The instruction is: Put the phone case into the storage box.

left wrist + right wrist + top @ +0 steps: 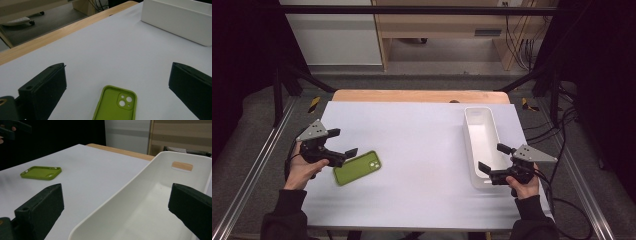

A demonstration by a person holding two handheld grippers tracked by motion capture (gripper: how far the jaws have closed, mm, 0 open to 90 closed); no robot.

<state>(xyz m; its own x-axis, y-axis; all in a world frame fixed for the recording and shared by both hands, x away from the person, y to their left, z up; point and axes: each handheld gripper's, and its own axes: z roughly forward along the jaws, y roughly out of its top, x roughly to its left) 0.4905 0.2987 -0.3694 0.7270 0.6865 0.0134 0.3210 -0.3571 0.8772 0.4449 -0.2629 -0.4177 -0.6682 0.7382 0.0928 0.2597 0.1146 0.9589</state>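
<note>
A: The phone case [357, 168], where is it lying?

B: Flat on the white table [412, 135], hollow side up, at the left. The left gripper [343, 143] hangs just beside it, jaws spread wide, probably lined up to straddle it.

A: And the other one?

B: The right gripper [493, 157] is also wide open, holding nothing, over the near end of the empty white bin [469, 145], perhaps to steady it.

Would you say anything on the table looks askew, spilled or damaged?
Nothing stands out. The green phone case lies flat at an angle to the table edges, apart from the empty white bin; no spill or damage shows.
</note>
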